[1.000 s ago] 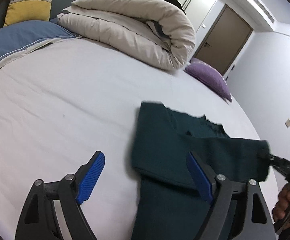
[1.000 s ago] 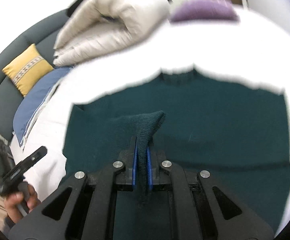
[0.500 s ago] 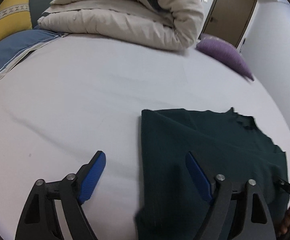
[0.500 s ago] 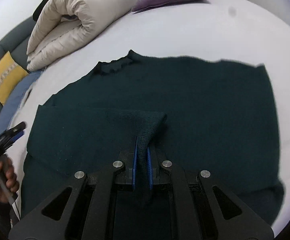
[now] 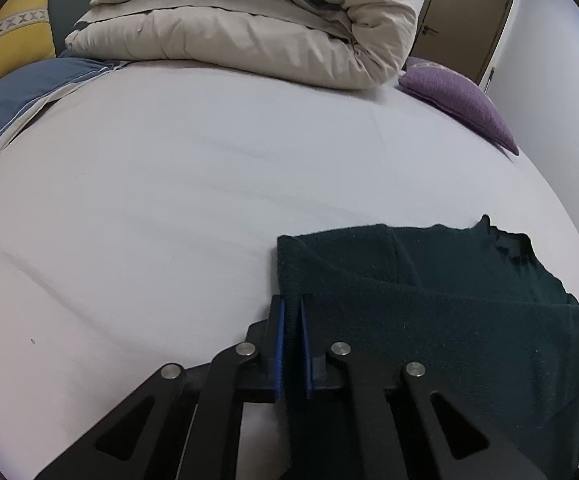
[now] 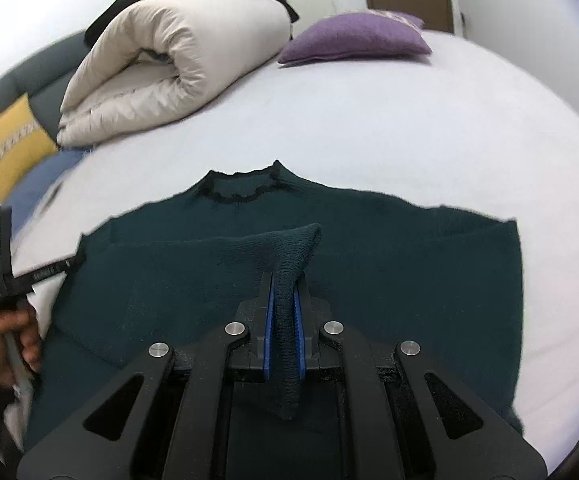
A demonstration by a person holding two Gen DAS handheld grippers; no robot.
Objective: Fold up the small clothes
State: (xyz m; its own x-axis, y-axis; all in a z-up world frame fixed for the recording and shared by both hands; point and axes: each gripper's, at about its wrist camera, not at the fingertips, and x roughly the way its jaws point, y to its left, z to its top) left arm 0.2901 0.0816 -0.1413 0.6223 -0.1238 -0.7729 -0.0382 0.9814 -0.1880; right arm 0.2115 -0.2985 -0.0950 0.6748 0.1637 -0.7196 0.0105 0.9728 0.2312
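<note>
With both grippers clamped on the sweater (image 6: 389, 248), which lies flat on the bed (image 5: 209, 184), the sleeve-fold step is judged to be in hand. Left gripper (image 5: 292, 344): pads nearly together, pinching the sweater's left folded edge. Right gripper (image 6: 283, 332): pads pressed on the sleeve cuff (image 6: 289, 276), raised above the body panel. Next move likely calls for carrying the cuff across and laying it flat before release.
</note>
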